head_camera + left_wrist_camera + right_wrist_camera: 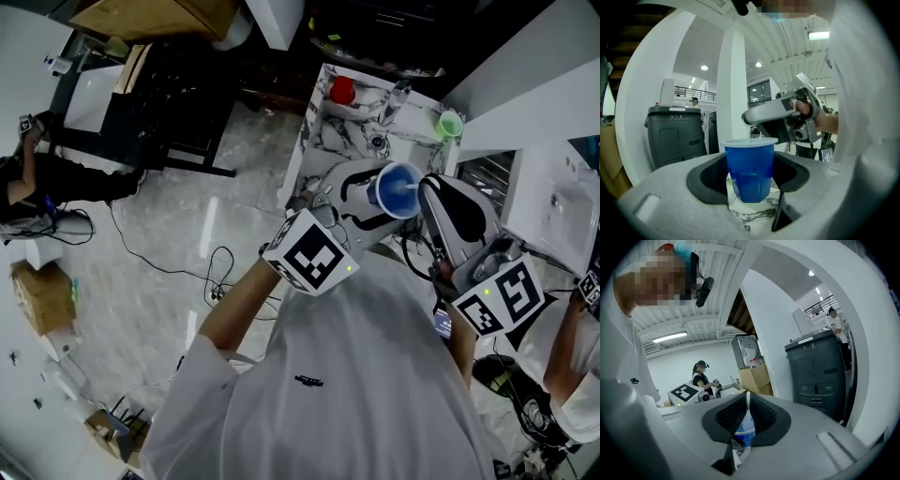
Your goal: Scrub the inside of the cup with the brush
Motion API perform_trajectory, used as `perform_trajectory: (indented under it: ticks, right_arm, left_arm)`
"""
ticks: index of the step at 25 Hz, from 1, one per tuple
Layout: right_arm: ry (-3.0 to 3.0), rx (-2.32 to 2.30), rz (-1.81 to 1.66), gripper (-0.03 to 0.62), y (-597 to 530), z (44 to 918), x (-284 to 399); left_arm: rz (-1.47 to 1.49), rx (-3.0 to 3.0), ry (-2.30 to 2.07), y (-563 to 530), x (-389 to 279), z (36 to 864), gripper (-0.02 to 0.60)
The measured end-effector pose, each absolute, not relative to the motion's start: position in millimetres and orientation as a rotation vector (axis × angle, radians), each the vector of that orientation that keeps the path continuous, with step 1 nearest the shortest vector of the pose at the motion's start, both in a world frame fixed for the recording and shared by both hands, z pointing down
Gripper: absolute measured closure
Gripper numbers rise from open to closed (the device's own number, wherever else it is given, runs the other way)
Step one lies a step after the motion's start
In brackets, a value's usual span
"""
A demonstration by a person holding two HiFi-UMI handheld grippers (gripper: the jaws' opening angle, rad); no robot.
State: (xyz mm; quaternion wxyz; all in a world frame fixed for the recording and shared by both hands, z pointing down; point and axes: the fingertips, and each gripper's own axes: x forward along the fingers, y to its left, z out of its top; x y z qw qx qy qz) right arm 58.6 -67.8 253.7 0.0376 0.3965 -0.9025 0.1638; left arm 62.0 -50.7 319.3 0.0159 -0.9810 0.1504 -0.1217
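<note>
As seen from the head view, a box [42,295] and a black table [141,84] lay at the left, cables [217,270] trailed over the floor, and a marble counter [323,141] stood ahead. A grey bin [675,136] stood beyond the grippers, just left of a white pillar [731,93].

On the counter, a red cup [343,90] stood at the left and a green cup [450,123] at the right, well apart. Their contents could not be made out. The blue cup [398,190] was held in the air, mouth up, near the counter's front edge. The brush [748,404] entered its mouth from above by a thin white handle, and the brush head was hidden inside.

The left gripper [751,180] was clamped on the blue cup's sides. The right gripper [747,414] was clenched on the brush handle, directly above the blue cup.
</note>
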Motion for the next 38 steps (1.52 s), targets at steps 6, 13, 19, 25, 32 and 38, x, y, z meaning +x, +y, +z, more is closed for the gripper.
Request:
perform_trajectory:
  ticks: [6, 13, 19, 25, 32, 38]
  right_arm:
    - [-2.810, 1.144, 0.482, 0.566, -62, 247, 43]
    - [-2.814, 1.065, 0.464, 0.566, -48, 248, 30]
    - [-2.787, 1.094, 0.484, 0.566, -47, 252, 38]
    - [-2.759, 1.151, 0.492, 0.567, -51, 258, 54]
    - [-2.752, 1.226, 0.485, 0.566, -62, 252, 69]
    - [-2.779, 1.221, 0.459, 0.566, -63, 245, 67]
  left_arm:
    - [-0.374, -3.051, 0.451, -47, 64, 317, 0.307]
    - [-0.357, -3.070, 0.515, -55, 56, 322, 0.307]
    - [-0.328, -3.069, 0.545, -62, 50, 318, 0.307]
    - [-0.336, -3.062, 0.557, -64, 50, 318, 0.307]
    - [-0.356, -3.046, 0.514, -58, 57, 318, 0.307]
    - [-0.385, -3.030, 0.472, -49, 65, 322, 0.307]
